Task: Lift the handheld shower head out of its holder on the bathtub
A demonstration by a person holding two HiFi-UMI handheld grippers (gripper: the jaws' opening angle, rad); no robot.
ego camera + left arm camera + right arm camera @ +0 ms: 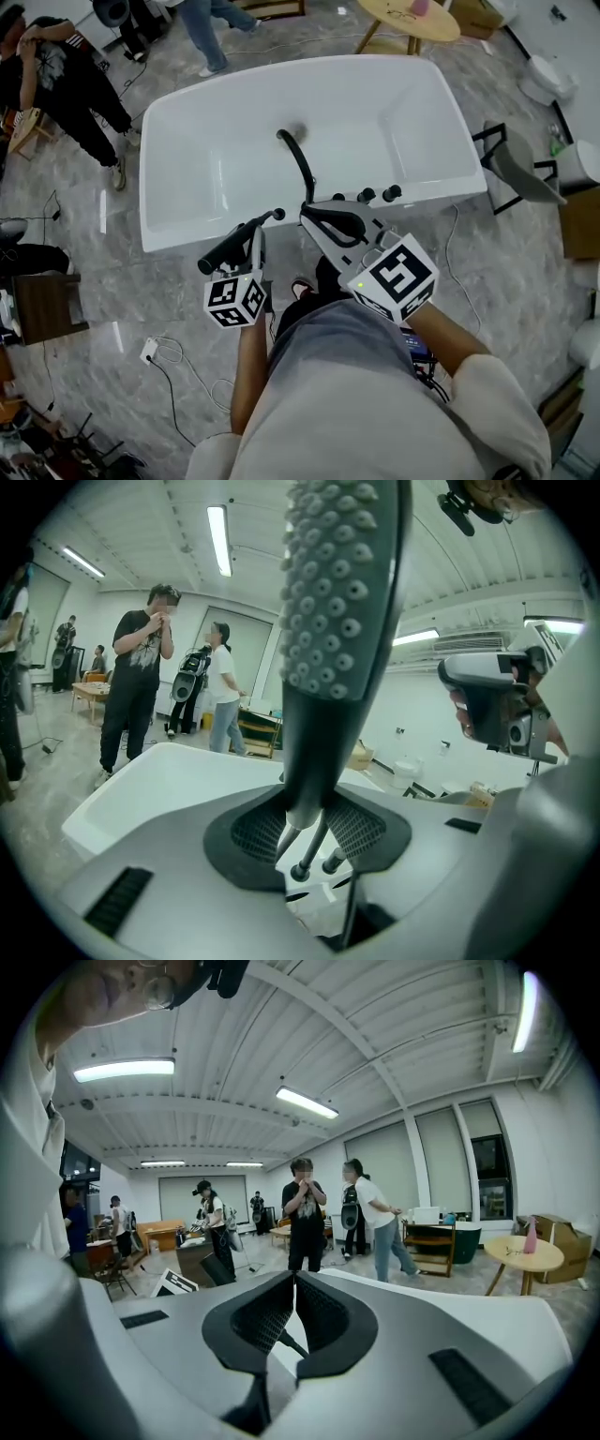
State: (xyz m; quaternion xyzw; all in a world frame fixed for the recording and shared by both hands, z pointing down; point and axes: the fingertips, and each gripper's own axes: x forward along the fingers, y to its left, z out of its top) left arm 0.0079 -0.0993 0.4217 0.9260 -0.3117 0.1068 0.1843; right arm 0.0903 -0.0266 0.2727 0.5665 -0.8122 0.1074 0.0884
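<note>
Head view, looking steeply down: white bathtub, glossy, smooth-walled, rounded at the corners, on grey veined floor. At the near rim, thin black spout curving out over the basin; beside it a row of small dark round knobs.

Black shower head up off the rim, lying roughly level just in front of the tub. Judged already clear of its holder; holder itself not made out.

Left gripper clamped on the narrow handle end. Probably gripped there to leave the spray face free and give a straight pull upward. Confirmed in the left gripper view: shower head rising from between the mesh-textured pads, matte dark body, flat face covered in rows of small rubbery nubs. Handle slim and smooth, so likely to twist under a light pinch.

Right gripper beside the spout base, pressed together on nothing. Same in the right gripper view: tips meeting, no object between. Apparently kept idle and out of the way.
</note>
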